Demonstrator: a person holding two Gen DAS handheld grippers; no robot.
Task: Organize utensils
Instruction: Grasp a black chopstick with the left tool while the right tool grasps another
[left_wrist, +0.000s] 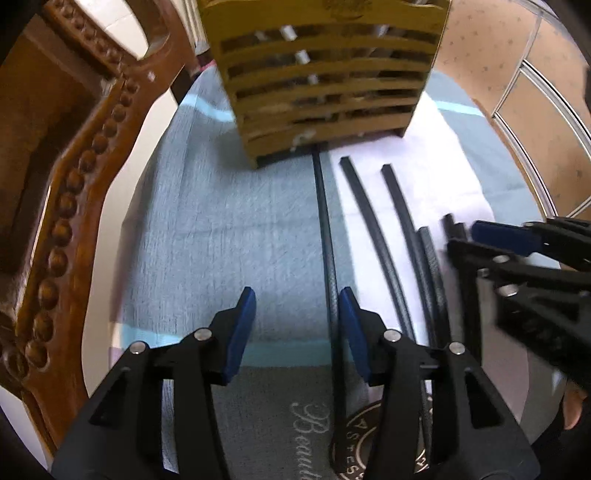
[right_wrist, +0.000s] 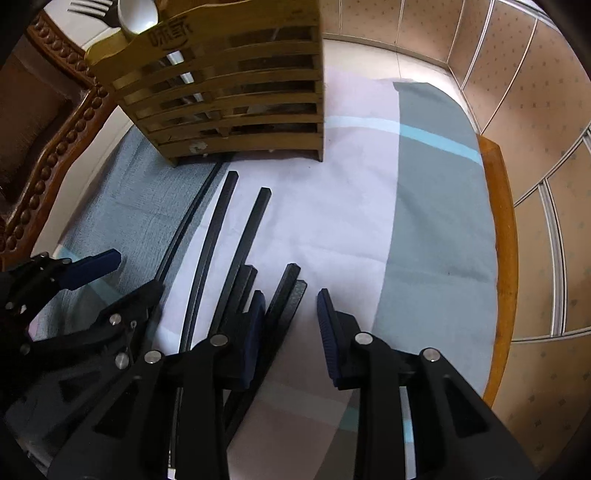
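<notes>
A cloth (right_wrist: 332, 229) in grey-blue, white and pale turquoise bands fills the middle of both views, spread over a table whose orange wooden edge (right_wrist: 502, 236) curves down the right side of the right wrist view. A carved brown chair frame (left_wrist: 74, 177) runs along the left of the left wrist view. At the top centre of that view stands a slatted wooden utensil holder (left_wrist: 321, 74), resting on the cloth; in the right wrist view a fork (right_wrist: 92, 11) and a pale spoon (right_wrist: 138, 14) stick up from it at the upper left.

Black chopsticks (right_wrist: 207, 258) lie loose on the cloth below the holder, fanned side by side. The left gripper (left_wrist: 297, 328) at lower centre has its blue pads well apart, one chopstick (left_wrist: 327, 240) passing just inside its right pad. The right gripper (right_wrist: 291, 332) is likewise spread, with chopstick ends (right_wrist: 291, 288) between its fingers, ungripped.
</notes>
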